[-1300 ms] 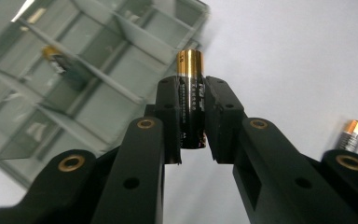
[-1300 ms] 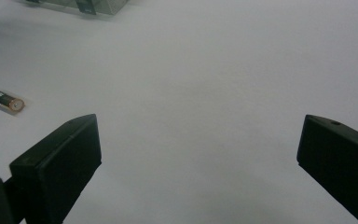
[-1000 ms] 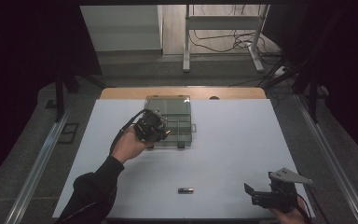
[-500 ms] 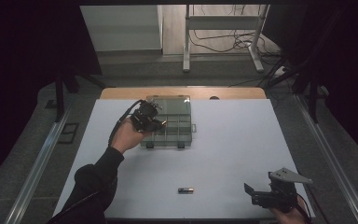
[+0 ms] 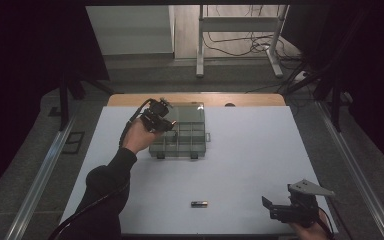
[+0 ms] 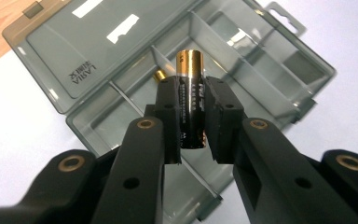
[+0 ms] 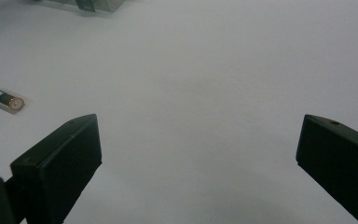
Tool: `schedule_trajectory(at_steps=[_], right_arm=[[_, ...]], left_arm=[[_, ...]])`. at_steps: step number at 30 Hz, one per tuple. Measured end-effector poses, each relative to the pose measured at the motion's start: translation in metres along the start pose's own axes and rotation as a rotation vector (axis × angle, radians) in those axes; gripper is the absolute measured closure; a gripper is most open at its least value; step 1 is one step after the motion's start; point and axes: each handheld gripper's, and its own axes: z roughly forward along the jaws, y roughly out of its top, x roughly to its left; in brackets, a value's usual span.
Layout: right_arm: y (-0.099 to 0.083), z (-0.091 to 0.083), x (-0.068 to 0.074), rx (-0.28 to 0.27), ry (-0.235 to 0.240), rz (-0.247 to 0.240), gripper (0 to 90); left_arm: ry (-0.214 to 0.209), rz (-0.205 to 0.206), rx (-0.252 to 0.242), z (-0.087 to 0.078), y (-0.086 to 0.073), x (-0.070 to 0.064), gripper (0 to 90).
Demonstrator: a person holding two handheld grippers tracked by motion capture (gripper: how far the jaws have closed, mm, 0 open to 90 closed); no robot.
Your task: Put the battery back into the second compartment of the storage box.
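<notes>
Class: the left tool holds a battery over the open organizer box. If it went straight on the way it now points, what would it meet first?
Probably the organizer box: the left tool, shut on the battery, points at a divider between compartments. Another battery lies just beside that line. Depth is unclear.

Organizer box lid (image 6: 107,42): raised lettering near its 7 o'clock corner, seen upside down in the left gripper view, reads roughly "LARIA"; a smaller line beside it too fine to read. Battery (image 6: 192,100) between the left gripper's (image 6: 193,122) pads: small white print along its black body, illegible.
</notes>
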Motion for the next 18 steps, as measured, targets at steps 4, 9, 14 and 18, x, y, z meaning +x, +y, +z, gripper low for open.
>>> schedule_trajectory(at_steps=[4, 9, 14, 18], right_arm=[[0.000, 0.000, 0.000, 0.002, 0.000, 0.001, 0.4], [0.000, 0.000, 0.000, 0.003, 0.001, 0.001, 0.4], [0.000, 0.001, 0.000, 0.007, 0.003, 0.002, 0.5], [0.000, 0.001, 0.000, 0.009, 0.005, 0.004, 0.5]], left_arm=[[0.012, -0.014, 0.002, 0.007, 0.003, 0.003, 77.3], [0.019, -0.034, 0.007, 0.014, 0.006, 0.007, 77.3], [0.032, -0.054, 0.014, 0.025, 0.006, 0.011, 77.3], [0.037, -0.066, 0.021, 0.034, 0.004, 0.012, 77.2]])
